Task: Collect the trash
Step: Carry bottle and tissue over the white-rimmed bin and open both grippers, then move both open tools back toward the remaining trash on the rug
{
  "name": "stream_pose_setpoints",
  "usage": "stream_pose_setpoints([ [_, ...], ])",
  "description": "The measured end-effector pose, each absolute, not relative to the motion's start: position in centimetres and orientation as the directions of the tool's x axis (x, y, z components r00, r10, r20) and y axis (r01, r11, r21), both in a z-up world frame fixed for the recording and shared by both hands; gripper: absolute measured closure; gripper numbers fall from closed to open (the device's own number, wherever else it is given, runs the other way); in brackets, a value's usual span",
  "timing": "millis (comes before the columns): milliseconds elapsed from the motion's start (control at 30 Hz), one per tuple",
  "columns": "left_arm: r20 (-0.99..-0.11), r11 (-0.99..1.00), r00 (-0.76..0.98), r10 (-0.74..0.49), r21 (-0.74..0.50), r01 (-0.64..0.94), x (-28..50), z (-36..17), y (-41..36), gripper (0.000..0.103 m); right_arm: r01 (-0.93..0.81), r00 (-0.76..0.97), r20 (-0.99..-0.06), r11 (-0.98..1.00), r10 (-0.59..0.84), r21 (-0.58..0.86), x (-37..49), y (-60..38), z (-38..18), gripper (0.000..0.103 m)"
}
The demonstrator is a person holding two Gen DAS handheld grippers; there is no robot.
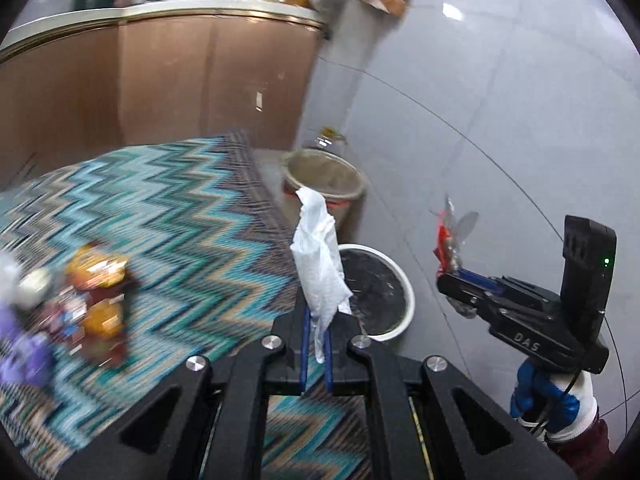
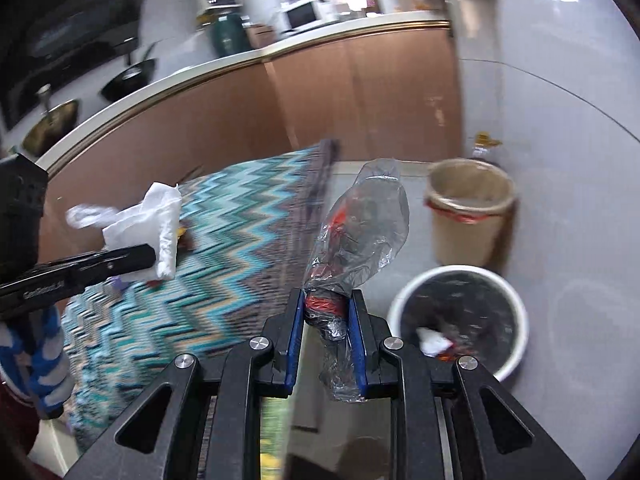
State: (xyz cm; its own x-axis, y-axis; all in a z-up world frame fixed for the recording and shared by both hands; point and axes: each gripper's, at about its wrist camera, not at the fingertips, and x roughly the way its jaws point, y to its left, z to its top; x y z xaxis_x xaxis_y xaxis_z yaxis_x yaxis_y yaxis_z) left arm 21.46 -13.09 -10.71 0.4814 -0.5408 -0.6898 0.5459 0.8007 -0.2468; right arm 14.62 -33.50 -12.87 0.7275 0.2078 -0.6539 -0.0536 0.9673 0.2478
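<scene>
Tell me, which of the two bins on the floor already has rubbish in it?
The white-rimmed bin with the black liner: a white scrap and something red lie inside. The beige bin behind it shows no rubbish.

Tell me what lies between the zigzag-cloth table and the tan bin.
Only bare grey floor: in the right wrist view nothing sits between the table's edge and the tan bin. The white bin stands nearer the camera.

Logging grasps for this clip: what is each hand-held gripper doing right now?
Left hand-held gripper: closed on a crumpled white paper tissue.
Right hand-held gripper: closed on a crinkled clear plastic wrapper with red print.
</scene>
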Motion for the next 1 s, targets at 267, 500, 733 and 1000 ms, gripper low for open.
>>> stream_pose_setpoints([
  [267,-0.764,0.762,0.395,-0.51,-0.189,0.619,25.9,-13.7,-24.5,0.097,0.079,0.718,-0.689,0.97,0.104,0.229,17.2,-38.8,-15.4,0.081],
  [500,-0.821,0.756,0.322,-0.472,-0.188,0.628,29.7,-17.7,-30.9,0.096,0.158,0.686,-0.725,0.957,0.07,0.242,20.4,-42.1,-18.7,0.08],
  [733,-0.856,0.752,0.249,-0.453,-0.217,0.623,31.8,-20.9,-34.6,0.088,0.224,0.638,-0.77,0.952,0.018,0.207,22.2,-44.4,-21.9,0.059],
  [1000,-0.844,0.754,0.254,-0.473,-0.238,0.612,32.0,-20.3,-34.3,0.075,0.272,0.627,-0.779,0.943,-0.023,0.191,21.9,-45.4,-22.2,0.054],
])
